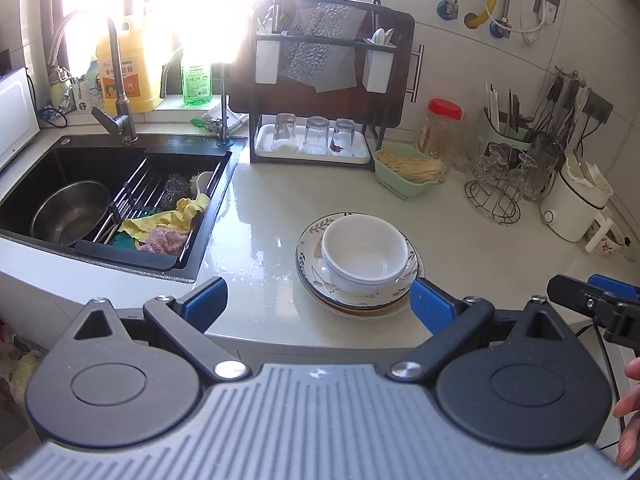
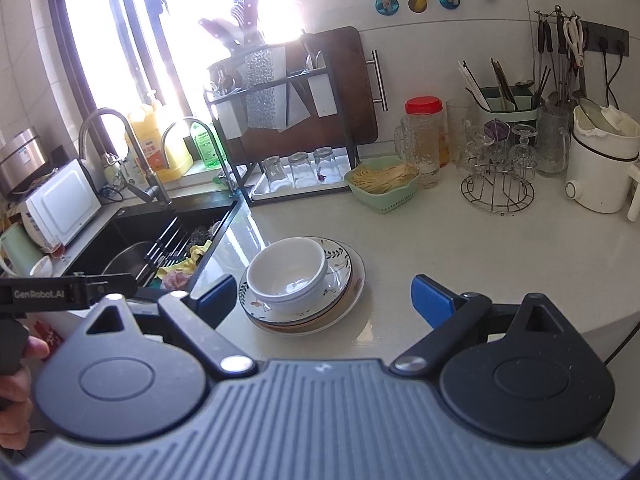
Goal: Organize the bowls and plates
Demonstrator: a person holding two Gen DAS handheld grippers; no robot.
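Your stack of plates (image 1: pixel 320 280) hides its lower members beneath the white bowl (image 1: pixel 366 254), count undeterminable. Beyond your left claw, glare washes out the window. Bottle labels (image 1: pixel 120 76) remain illegible.

We see a plain white bowl (image 1: pixel 366 254) on a white plate (image 1: pixel 316 240) patterned with dark leaf sprigs, an orange-brown plate rim (image 2: pixel 352 292) beneath. Our gripper fingers (image 1: pixel 430 306) wear blue pads. The sink (image 1: pixel 48 168) is black, the basket (image 1: pixel 400 176) pale green, the jar lid (image 1: pixel 445 107) red.
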